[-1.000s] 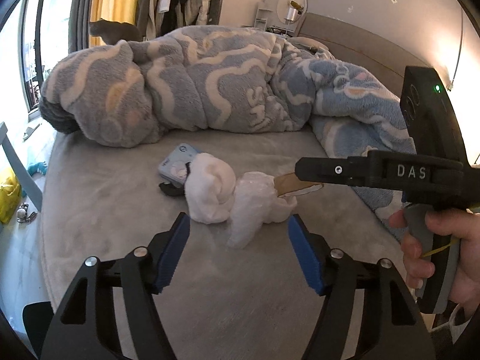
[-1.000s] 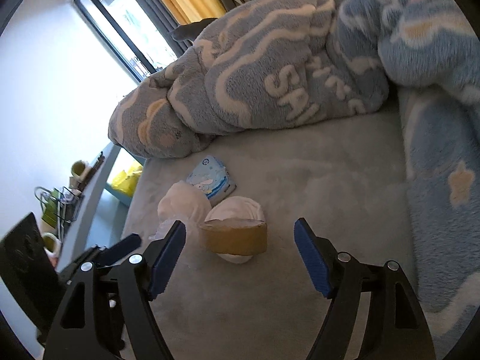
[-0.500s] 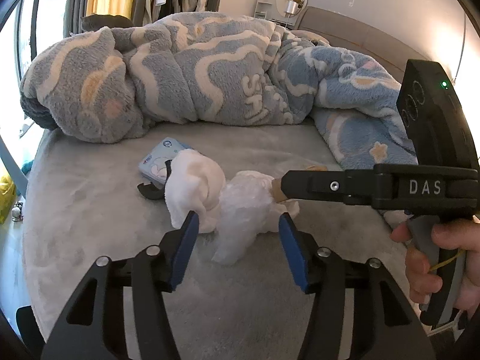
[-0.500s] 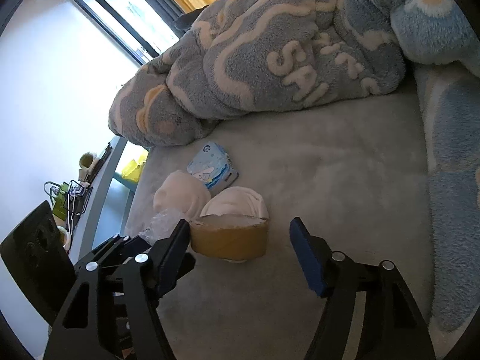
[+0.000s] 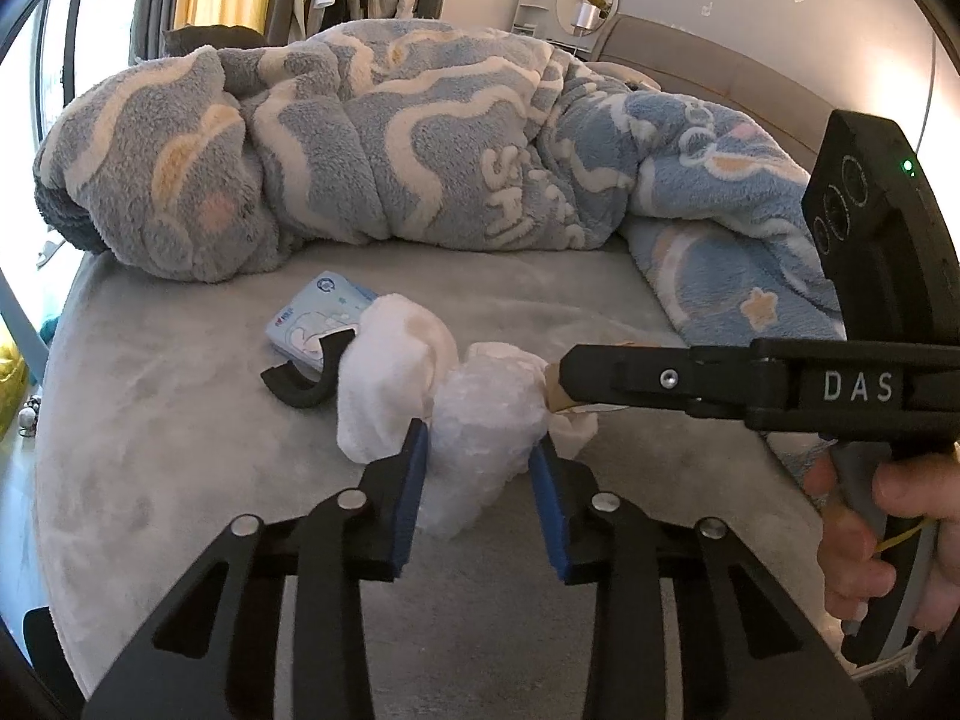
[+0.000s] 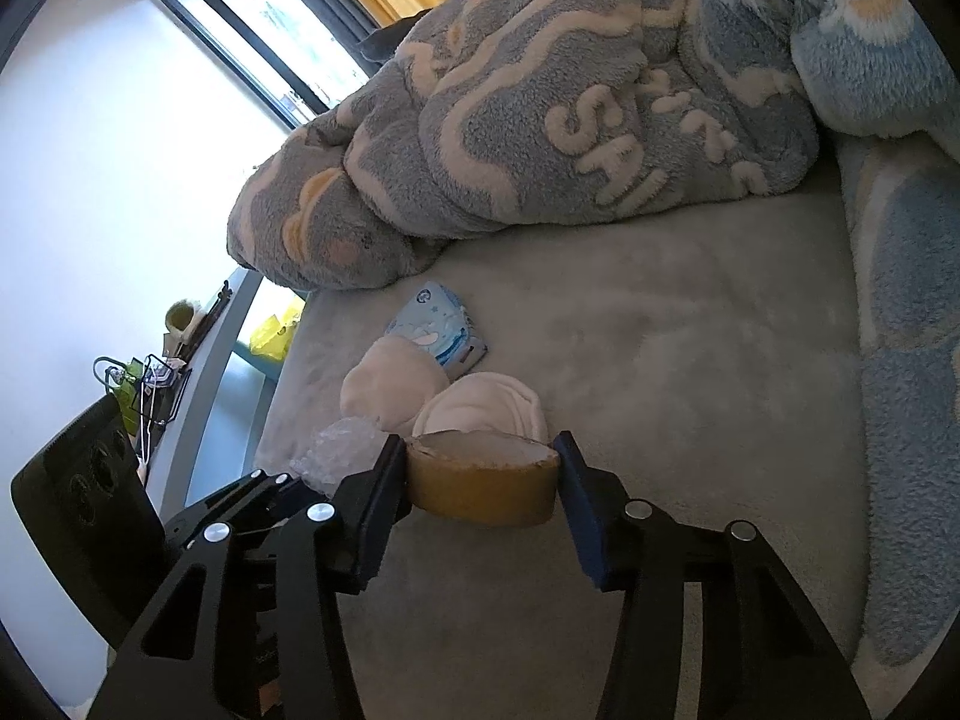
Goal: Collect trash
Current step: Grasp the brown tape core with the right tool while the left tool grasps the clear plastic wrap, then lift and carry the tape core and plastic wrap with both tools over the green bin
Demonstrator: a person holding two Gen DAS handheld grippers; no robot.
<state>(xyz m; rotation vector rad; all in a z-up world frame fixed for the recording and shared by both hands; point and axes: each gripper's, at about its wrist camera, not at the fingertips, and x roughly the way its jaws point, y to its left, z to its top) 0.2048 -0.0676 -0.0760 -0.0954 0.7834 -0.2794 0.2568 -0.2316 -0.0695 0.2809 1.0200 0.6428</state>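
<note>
Grey plush bed cover (image 5: 180,468) spreads under a small heap of litter, with a rumpled blue-and-cream fleece blanket (image 5: 384,156) piled along its far side. On the bed the left gripper (image 5: 479,462) has its blue pads pressed against both sides of a crumpled wad of clear plastic wrap (image 5: 480,420), which rests on the cover. Just beside the wad lies a rolled white sock (image 5: 390,372), and behind that a pale blue tissue packet (image 5: 312,324) and a black curved piece (image 5: 300,387). The right gripper (image 6: 479,486) clamps a brown roll of packing tape (image 6: 483,489) between its pads — the roll lies against a round cream pad (image 6: 486,408) on the bed.
</note>
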